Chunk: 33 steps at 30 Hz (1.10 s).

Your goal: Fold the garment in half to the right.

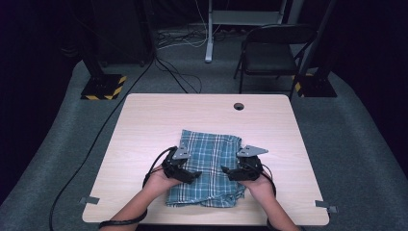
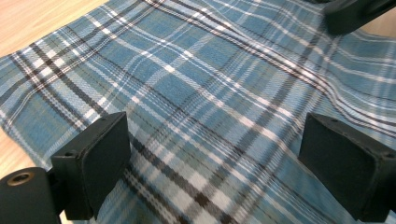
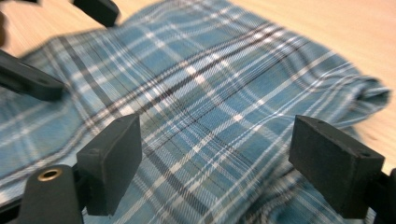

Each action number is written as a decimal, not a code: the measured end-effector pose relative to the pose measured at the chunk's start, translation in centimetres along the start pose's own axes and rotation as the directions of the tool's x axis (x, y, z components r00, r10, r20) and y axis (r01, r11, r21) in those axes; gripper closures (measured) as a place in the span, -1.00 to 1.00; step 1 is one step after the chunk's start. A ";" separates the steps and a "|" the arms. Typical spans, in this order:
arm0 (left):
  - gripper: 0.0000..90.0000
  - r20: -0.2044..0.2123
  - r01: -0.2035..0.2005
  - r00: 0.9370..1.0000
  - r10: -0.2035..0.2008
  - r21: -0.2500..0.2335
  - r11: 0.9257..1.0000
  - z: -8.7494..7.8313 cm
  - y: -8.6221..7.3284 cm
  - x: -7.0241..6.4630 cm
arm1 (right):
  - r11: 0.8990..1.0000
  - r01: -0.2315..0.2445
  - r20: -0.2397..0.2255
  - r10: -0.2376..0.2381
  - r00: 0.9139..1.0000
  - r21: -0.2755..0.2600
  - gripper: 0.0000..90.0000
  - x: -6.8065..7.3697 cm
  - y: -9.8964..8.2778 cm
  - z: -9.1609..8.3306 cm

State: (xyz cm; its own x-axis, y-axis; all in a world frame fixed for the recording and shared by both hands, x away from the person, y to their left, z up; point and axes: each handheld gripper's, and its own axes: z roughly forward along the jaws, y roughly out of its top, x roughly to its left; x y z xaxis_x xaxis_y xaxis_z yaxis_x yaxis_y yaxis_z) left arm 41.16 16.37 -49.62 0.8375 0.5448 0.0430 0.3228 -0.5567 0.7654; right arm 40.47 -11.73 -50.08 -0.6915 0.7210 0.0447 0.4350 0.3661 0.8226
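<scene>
Folded plaid cloth [image 1: 208,168] on a wooden table [image 1: 144,125], flanked by left gripper [image 1: 188,174] and right gripper [image 1: 230,172], both pointing inward over its near half. Left gripper view: jaws spread wide, nothing between the pads [image 2: 100,163], plaid cloth [image 2: 210,107] lying flat just beneath and ahead of them, bare table [image 2: 28,23] beyond the cloth's far-left edge, tip of right gripper [image 2: 355,14] at upper right. Right gripper view: jaws likewise released and empty, pads [image 3: 112,158] hovering over cloth [image 3: 196,102], a rumpled, bunched corner [image 3: 369,93] ahead and to the right, jaws of left gripper [image 3: 60,51] opposite at upper left. Judged stage: folding well advanced, cloth already reduced to a compact, roughly rectangular stack near the table's near edge; no grip taken at this instant. Judged remainder: a further fold or a smoothing pass, with the uneven near edge and the bunched corner beside the right gripper left to tidy; contact between pads and fabric not discernible, though both sets of pads appear just clear of the surface.
</scene>
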 end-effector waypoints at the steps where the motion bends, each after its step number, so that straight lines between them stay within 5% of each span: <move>1: -0.81 0.002 0.000 1.000 0.000 0.000 1.000 -0.2 0.0 0.0 | 1.000 0.003 -0.002 -0.003 1.000 0.014 -0.65 -0.1 0.0 0.5; 15: -0.80 0.011 -0.015 1.000 0.015 -0.015 1.000 -2.1 -0.6 -1.2 | 0.993 0.015 -0.011 -0.014 1.000 0.118 -0.67 -1.0 -0.7 3.3; 19: -0.81 0.014 -0.047 0.999 0.046 0.034 0.998 -1.1 -1.3 -1.5 | 0.993 0.022 -0.008 -0.021 1.000 0.118 -0.67 -1.2 -0.8 3.4; 22: -0.82 0.004 -0.080 0.997 0.080 0.053 0.995 -0.4 -1.7 -1.8 | 0.993 0.016 -0.003 -0.016 1.000 0.116 -0.67 -1.5 -0.8 3.3; 27: -0.83 0.032 -0.053 0.998 0.052 0.059 0.997 -0.1 -2.0 -1.4 | 0.994 0.011 0.022 -0.013 1.000 0.112 -0.67 -1.7 -0.7 2.8; 30: -0.83 0.038 -0.054 0.998 0.051 0.068 0.996 0.1 -2.1 -1.4 | 0.997 0.003 0.072 -0.009 0.997 0.077 -0.65 -1.5 -0.3 1.8; 33: -0.83 0.045 -0.046 0.998 0.043 0.068 0.997 0.3 -2.3 -1.3 | 1.000 -0.003 0.062 0.001 0.998 0.017 -0.65 -0.9 0.4 0.7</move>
State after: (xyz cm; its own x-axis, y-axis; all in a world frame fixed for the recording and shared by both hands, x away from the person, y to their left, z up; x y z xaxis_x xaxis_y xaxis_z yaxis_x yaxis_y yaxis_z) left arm 39.46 16.69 -51.61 0.8695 0.4917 0.0470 0.3133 -0.6225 0.7172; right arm 41.70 -11.84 -50.14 -0.6534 0.7569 0.0105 0.4466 0.3743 0.8127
